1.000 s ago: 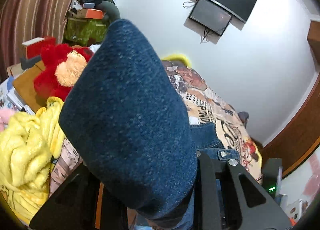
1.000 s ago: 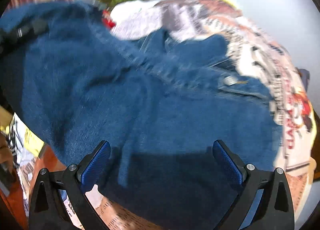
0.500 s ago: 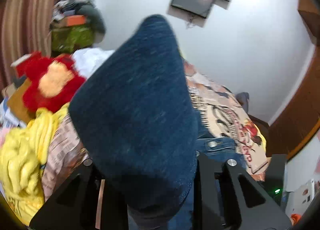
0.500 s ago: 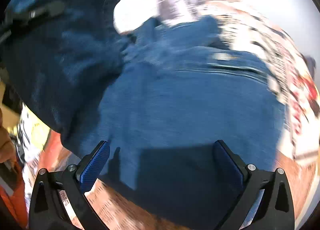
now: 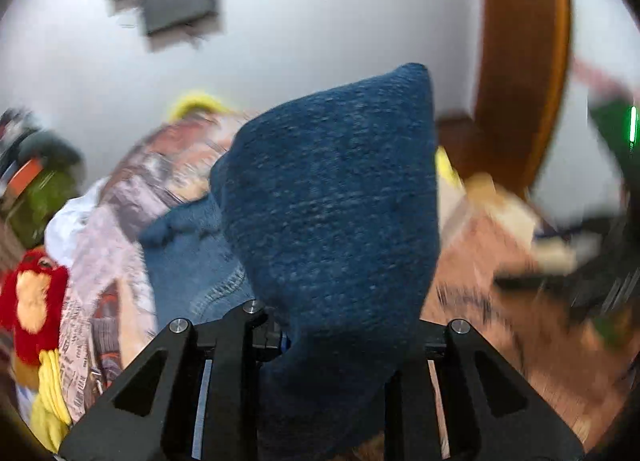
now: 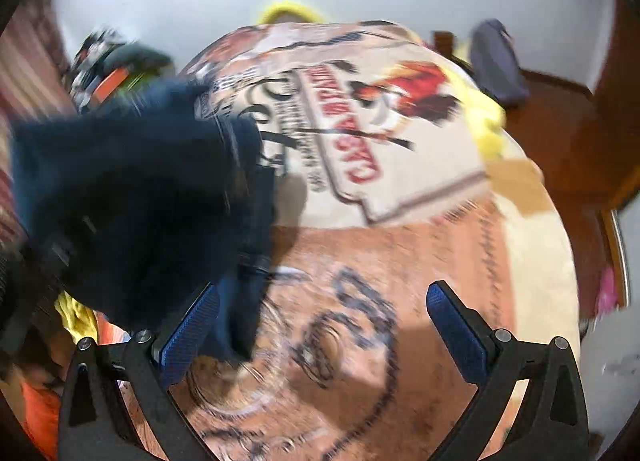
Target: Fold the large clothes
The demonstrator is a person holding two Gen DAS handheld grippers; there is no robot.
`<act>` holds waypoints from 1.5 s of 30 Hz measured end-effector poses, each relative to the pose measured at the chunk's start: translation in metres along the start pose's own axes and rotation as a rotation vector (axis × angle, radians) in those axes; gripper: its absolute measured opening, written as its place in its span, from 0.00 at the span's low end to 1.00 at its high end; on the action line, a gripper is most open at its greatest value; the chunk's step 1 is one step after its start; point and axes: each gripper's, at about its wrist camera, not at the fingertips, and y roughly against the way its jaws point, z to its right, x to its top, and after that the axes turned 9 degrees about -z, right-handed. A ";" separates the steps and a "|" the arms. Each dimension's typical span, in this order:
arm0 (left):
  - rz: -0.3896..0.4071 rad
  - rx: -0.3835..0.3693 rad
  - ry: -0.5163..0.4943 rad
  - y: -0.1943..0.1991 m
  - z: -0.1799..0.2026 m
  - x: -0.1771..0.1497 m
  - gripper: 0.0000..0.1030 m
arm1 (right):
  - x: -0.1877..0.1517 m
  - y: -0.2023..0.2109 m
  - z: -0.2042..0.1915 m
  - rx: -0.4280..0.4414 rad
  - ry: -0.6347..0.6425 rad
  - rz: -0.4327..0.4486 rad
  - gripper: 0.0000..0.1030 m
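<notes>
Bed (image 6: 400,261) with a printed blanket fills the room against a white wall (image 5: 320,21); red plush toy (image 5: 32,301) sits off its edge. Left hand-held gripper (image 5: 340,341) is pinching the denim garment (image 5: 332,201), which blocks the view, jaws just been closing. Right hand-held gripper (image 6: 320,325) is spread wide, nothing in it.

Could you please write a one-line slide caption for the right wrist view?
Open right tool above the printed orange-and-cream bedspread, with dark blue denim jeans bunched at left.

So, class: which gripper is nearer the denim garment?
Left. The left gripper is clamped on the denim garment; the right gripper is open over the printed blanket, denim at its left.
</notes>
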 end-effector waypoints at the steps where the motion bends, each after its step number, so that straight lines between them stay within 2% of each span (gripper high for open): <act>1: -0.032 -0.006 -0.033 -0.006 0.005 -0.007 0.21 | -0.004 0.004 0.007 0.006 -0.017 -0.001 1.00; 4: -0.122 -0.018 -0.144 -0.021 0.023 -0.034 0.25 | -0.022 0.012 0.016 0.015 -0.038 0.004 1.00; 7: -0.138 0.021 -0.210 -0.020 0.034 -0.054 0.26 | -0.032 0.015 0.023 0.016 -0.034 0.006 1.00; 9: -0.137 0.034 -0.216 -0.016 0.034 -0.064 0.30 | -0.038 0.014 0.020 0.016 -0.028 0.007 1.00; 10: -0.141 0.030 -0.213 -0.016 0.038 -0.063 0.34 | -0.042 0.015 0.018 0.019 -0.024 0.005 1.00; 12: -0.152 -0.031 -0.187 -0.008 0.037 -0.063 0.54 | -0.045 0.013 0.016 0.025 -0.016 0.002 1.00; 14: -0.165 -0.102 -0.168 0.002 0.038 -0.066 0.68 | -0.049 0.015 0.011 0.036 -0.010 0.004 1.00; 15: -0.164 -0.118 -0.163 0.005 0.041 -0.069 0.71 | -0.050 0.017 0.008 0.042 -0.006 0.005 1.00; 19: -0.147 -0.121 -0.128 0.027 0.033 -0.073 0.72 | -0.050 0.026 -0.005 0.057 0.016 0.022 1.00; 23: -0.104 -0.101 -0.055 0.055 0.007 -0.075 0.79 | -0.045 0.033 -0.026 0.082 0.048 0.042 1.00; 26: -0.061 -0.058 0.010 0.072 -0.025 -0.074 0.82 | -0.039 0.035 -0.046 0.104 0.085 0.051 1.00; 30: -0.039 0.001 0.109 0.076 -0.070 -0.073 0.90 | -0.030 0.027 -0.078 0.120 0.145 0.045 1.00; 34: -0.106 0.005 0.206 0.055 -0.107 -0.079 0.90 | -0.022 0.002 -0.108 0.132 0.207 0.002 1.00; 37: -0.209 -0.017 0.261 0.024 -0.123 -0.092 0.90 | -0.020 -0.027 -0.118 0.095 0.237 -0.064 1.00; 39: -0.265 -0.051 0.264 0.005 -0.125 -0.104 0.90 | -0.021 -0.049 -0.117 0.067 0.242 -0.115 1.00; 41: -0.259 -0.071 0.263 0.000 -0.123 -0.114 0.91 | -0.022 -0.062 -0.109 0.038 0.232 -0.137 1.00; 43: -0.256 -0.057 0.258 -0.003 -0.121 -0.121 0.96 | -0.021 -0.067 -0.094 0.015 0.214 -0.134 1.00; 44: -0.252 -0.045 0.259 -0.003 -0.120 -0.124 1.00 | -0.020 -0.066 -0.086 0.019 0.205 -0.129 1.00; 45: -0.246 -0.043 0.263 -0.004 -0.119 -0.126 1.00 | -0.019 -0.065 -0.077 0.039 0.197 -0.128 1.00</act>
